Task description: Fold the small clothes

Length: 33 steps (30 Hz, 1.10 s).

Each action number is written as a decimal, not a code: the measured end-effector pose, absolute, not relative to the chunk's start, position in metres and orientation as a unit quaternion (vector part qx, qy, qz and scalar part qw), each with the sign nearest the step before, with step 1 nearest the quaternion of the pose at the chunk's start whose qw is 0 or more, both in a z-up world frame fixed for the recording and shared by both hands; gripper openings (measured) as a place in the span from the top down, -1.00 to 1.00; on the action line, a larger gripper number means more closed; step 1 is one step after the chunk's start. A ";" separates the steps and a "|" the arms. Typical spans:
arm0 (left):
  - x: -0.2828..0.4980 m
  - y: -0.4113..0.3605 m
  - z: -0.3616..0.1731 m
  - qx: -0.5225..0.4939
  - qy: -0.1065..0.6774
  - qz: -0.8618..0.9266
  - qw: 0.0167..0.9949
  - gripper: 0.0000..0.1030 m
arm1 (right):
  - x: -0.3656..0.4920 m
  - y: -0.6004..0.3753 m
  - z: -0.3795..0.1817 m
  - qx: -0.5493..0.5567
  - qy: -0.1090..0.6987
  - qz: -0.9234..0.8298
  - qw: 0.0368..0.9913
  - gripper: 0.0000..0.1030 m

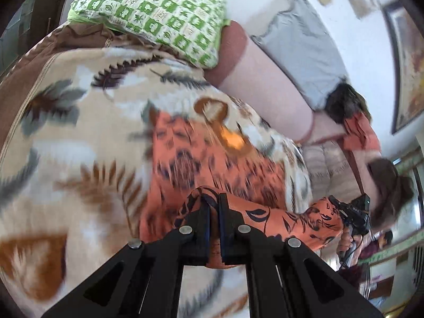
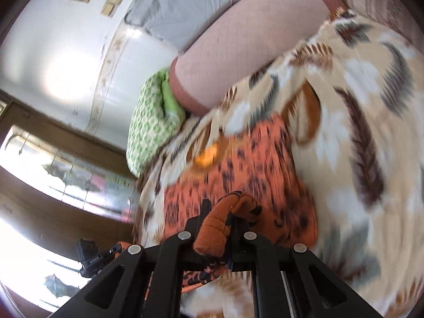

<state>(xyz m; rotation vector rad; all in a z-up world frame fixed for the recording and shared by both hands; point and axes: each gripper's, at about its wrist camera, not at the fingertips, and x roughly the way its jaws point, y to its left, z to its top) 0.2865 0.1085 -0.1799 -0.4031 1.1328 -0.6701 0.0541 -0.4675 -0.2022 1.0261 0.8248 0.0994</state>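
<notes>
An orange garment with a dark leaf print [image 1: 206, 159] lies on a cream blanket with feather patterns [image 1: 79, 137]. My left gripper [image 1: 214, 201] is shut on one edge of the garment, which stretches taut to the right toward my other gripper [image 1: 355, 214]. In the right wrist view my right gripper [image 2: 221, 210] is shut on a bunched fold of the same orange garment [image 2: 238, 164], held a little above the blanket [image 2: 357, 106]. The far part of the garment lies flat and is blurred.
A green-and-white patterned pillow [image 1: 159, 13] lies at the head of the bed, also in the right wrist view [image 2: 148, 122]. A pink bolster [image 1: 265, 84] and a grey sheet [image 1: 299, 42] lie along the wall. More clothes [image 1: 357, 132] are piled at the right.
</notes>
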 end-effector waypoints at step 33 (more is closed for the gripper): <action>0.273 0.013 -0.296 -0.149 0.482 -0.084 0.859 -0.27 | 0.228 -0.313 -0.304 0.258 0.555 0.102 0.785 0.25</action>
